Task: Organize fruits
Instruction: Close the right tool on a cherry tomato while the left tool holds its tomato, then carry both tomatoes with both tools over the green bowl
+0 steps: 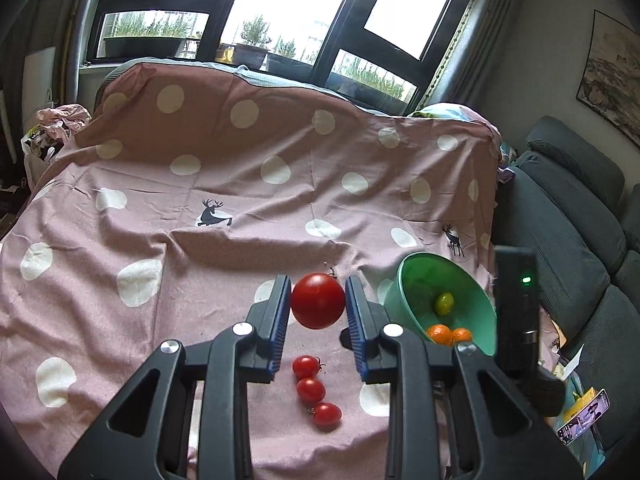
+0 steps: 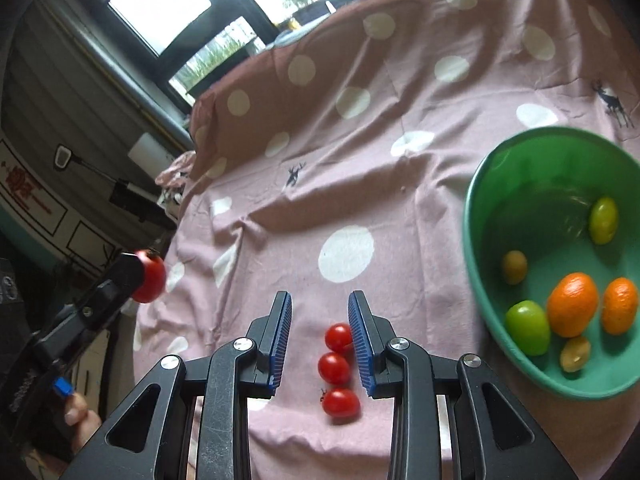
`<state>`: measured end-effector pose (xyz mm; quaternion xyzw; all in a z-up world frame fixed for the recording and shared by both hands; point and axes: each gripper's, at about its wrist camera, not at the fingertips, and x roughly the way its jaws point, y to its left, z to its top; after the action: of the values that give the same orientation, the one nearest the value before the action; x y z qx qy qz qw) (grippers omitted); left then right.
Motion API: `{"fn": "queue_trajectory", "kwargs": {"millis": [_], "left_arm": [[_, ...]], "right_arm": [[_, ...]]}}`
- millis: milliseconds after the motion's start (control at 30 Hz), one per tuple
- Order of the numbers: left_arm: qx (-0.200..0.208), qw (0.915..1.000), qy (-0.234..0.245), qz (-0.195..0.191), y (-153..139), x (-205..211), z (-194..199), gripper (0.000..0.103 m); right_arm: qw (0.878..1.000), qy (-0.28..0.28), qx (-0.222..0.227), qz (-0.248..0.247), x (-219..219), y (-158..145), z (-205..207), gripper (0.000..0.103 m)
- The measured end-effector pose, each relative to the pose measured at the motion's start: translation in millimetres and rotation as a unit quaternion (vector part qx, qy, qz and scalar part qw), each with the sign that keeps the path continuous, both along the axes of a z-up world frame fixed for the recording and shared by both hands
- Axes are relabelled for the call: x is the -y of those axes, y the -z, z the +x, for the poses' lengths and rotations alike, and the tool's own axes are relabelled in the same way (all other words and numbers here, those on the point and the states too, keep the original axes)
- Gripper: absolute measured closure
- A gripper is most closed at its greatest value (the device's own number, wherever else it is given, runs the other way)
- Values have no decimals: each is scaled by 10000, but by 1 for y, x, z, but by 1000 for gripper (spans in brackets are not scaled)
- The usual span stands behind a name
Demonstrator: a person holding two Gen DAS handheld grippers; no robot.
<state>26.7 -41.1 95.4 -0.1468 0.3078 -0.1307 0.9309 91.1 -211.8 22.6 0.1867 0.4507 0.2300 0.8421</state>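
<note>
Pink cloth (image 1: pixel 224 264): wide bare stretch left.

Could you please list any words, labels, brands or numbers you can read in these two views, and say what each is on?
None can be read.
Red sign on the wall: characters too blurred.
Phone screen: content too small.
Print on the left claw's handle: blurred.

Pink dotted cloth (image 1: pixel 208 248), perhaps over a table, three cherry tomatoes (image 1: pixel 311 390), green bowl (image 1: pixel 476 312)
</note>
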Motion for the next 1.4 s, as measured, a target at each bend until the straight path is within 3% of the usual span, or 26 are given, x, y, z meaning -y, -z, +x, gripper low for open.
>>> {"fn": "queue_trajectory", "kwargs": {"millis": [200,433,767,933,1133,1400], "left_arm": [[-56,10000,-33,-49,1,-8,1,76],[-27,9999,-27,-112,-1,-12,-1,76],[-7,10000,42,-81,-5,-6,-4,76],[79,9998,194,17,-10,12,-4,76],[94,9988,469,29,-12,50,5,75],[-105,9948,1014,81,1,121,21,78]], "right_arm": [[9962,-199,-528,-670,-39,41,15,70],[9907,-221,-551,-1224,-54,56,18,70],[9895,-228,-487,-1342,-53,53,13,72],[9956,31,-149,-922,-22,18,3,72],[9951,757,378,-518,47,-26,-10,72],[9832,1688,572,-386,124,-41,-21,72]]}}
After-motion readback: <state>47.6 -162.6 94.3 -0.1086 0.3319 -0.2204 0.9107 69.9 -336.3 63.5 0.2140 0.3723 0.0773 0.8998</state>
